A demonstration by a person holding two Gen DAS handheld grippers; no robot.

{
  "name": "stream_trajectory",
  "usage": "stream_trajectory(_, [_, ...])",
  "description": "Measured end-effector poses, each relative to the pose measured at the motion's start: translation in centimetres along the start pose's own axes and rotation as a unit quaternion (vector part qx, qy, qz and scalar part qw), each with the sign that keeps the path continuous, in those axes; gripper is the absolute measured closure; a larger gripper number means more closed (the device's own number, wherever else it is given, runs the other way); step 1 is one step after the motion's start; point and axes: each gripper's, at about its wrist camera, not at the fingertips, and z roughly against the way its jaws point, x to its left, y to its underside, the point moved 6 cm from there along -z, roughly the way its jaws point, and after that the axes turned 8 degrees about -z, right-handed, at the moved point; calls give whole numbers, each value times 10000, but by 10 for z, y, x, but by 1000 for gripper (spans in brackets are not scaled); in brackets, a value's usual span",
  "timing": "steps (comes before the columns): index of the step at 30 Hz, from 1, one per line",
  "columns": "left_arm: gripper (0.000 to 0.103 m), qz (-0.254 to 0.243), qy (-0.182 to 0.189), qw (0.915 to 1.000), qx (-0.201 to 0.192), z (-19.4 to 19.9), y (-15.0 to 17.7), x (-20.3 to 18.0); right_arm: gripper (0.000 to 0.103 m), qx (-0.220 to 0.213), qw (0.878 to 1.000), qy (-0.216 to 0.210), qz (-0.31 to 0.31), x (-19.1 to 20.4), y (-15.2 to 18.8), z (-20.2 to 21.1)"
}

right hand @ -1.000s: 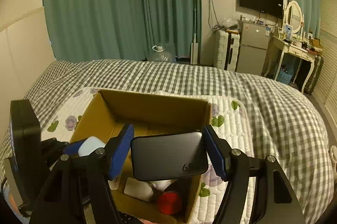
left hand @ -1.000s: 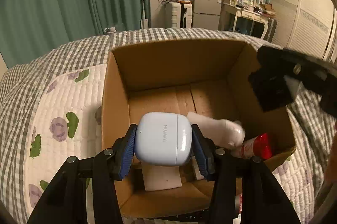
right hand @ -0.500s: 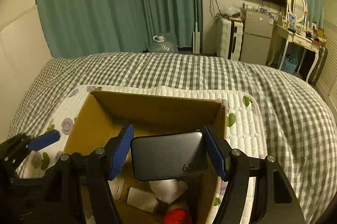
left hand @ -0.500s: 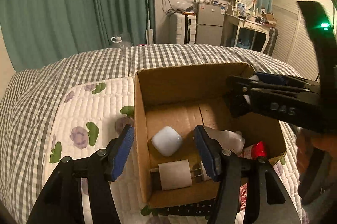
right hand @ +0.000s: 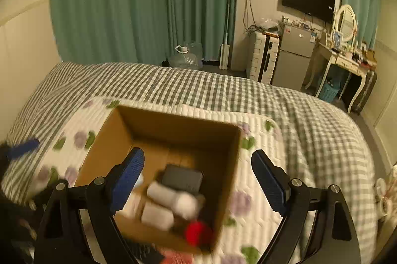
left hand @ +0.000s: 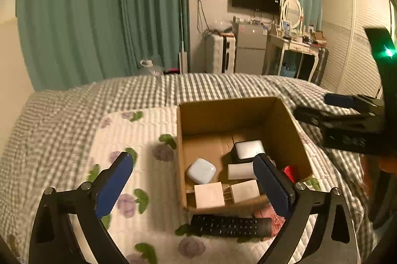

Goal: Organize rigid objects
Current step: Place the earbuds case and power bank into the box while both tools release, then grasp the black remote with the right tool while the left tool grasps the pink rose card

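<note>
- Left wrist view: the left claw [left hand: 196, 179] stands spread wide, its jaws having just been opening, with nothing pinched between its ridged blue pads [left hand: 113, 184].
- An open brown cardboard box [left hand: 218, 115] with matte, creased walls sits on a quilted white mat [left hand: 139, 130] printed with purple flowers and green leaves, laid over a grey-and-white checked bedspread [left hand: 62, 115].
- On the box floor lie a smooth, rounded pale-blue earbud case [left hand: 201, 170], a rounded-corner grey slab with a glossy top [left hand: 249, 149], a white cylinder [left hand: 240, 171] on its side, two white square-faced charger blocks [left hand: 209, 195] and a red cap [left hand: 290, 172] in the near right corner.
- A long black remote control [left hand: 230, 225] with rows of small buttons lies on the mat just outside the box's near wall, beside a pink knit-looking item [left hand: 268, 214].
- The right claw [left hand: 347, 112] shows at the right edge, over the bedspread beyond the box's right wall.
- Right wrist view: the right claw [right hand: 198, 179] is spread too, its jaws having just been opening, and pinches nothing; the lower picture is motion-blurred.
- Below it the box [right hand: 178, 125] holds the dark grey slab [right hand: 182, 179], white cylinder [right hand: 171, 197] and red cap [right hand: 197, 233].
</note>
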Motion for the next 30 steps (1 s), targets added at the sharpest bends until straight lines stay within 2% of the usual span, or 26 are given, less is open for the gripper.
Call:
stream_trajectory(6, [0, -77, -60, 10000, 20, 46, 12, 10, 14, 146, 9979, 304, 561, -6, 28, 65])
stream_trajectory(9, [0, -68, -107, 9999, 69, 57, 25, 13, 14, 246, 9965, 418, 687, -4, 47, 81])
stream_trajectory(12, [0, -76, -137, 9996, 225, 58, 43, 15, 14, 388, 9955, 301, 813, 8, 70, 87])
stream_trajectory(17, [0, 326, -192, 9981, 490, 40, 82, 27, 14, 928, 9904, -185, 1009, 49, 116, 57])
stream_trajectory(23, [0, 468, -306, 9950, 832, -5, 128, 38, 15, 1438, 9812, -360, 1235, 79, 164, -8])
stream_trajectory(26, [0, 445, -370, 9936, 974, -23, 144, 42, 29, 1465, 9804, -391, 1262, 86, 174, -37])
stream_trajectory(29, [0, 544, -413, 9905, 1191, -40, 159, 46, 34, 1619, 9741, -557, 1479, 99, 186, -62])
stream_trajectory(30, [0, 586, -404, 9897, 1245, -43, 162, 48, 41, 1702, 9713, -537, 1571, 101, 190, -71])
